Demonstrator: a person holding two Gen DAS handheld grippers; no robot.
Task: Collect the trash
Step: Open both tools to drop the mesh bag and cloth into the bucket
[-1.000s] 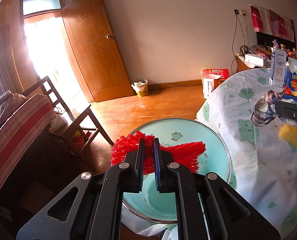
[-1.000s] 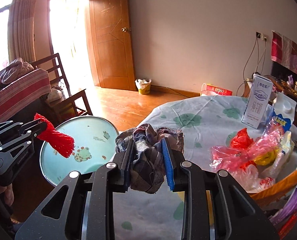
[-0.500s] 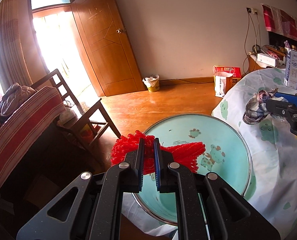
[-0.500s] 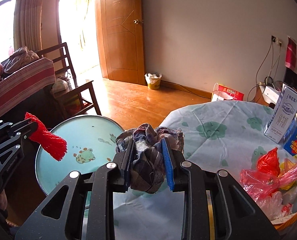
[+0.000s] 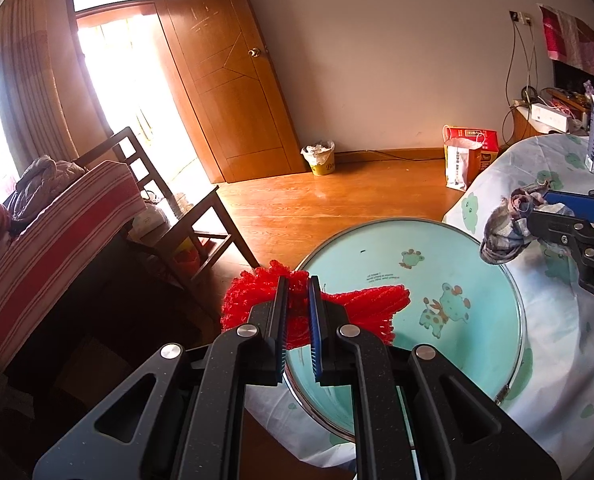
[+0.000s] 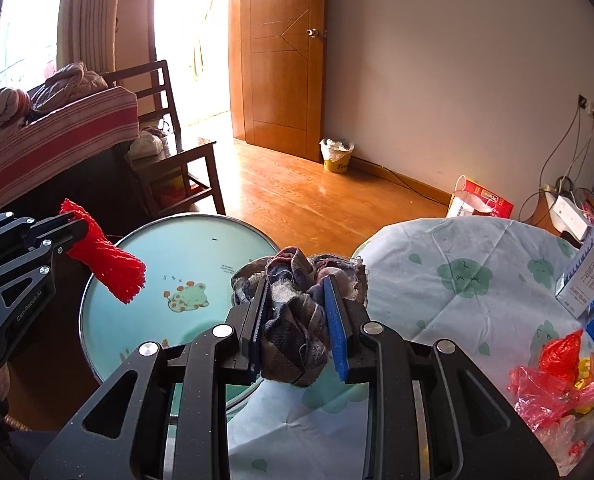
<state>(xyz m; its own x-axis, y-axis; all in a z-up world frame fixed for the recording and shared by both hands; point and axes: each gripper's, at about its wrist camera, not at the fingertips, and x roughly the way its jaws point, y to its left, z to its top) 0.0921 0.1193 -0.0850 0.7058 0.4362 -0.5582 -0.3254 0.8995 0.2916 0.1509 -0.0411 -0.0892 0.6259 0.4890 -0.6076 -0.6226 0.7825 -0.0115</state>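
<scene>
Both grippers hold trash above the round basin.

The left gripper has its jaws clamped on a red mesh net over the basin; the right gripper has its jaws clamped on a crumpled rag at the worktop edge.

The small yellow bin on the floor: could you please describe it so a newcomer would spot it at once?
Find the open wooden door; where its lower right corner meets the white wall stands the yellow bin, lined with a white bag. Unlike the red-and-white paper bag further right, it is round and squat.
</scene>
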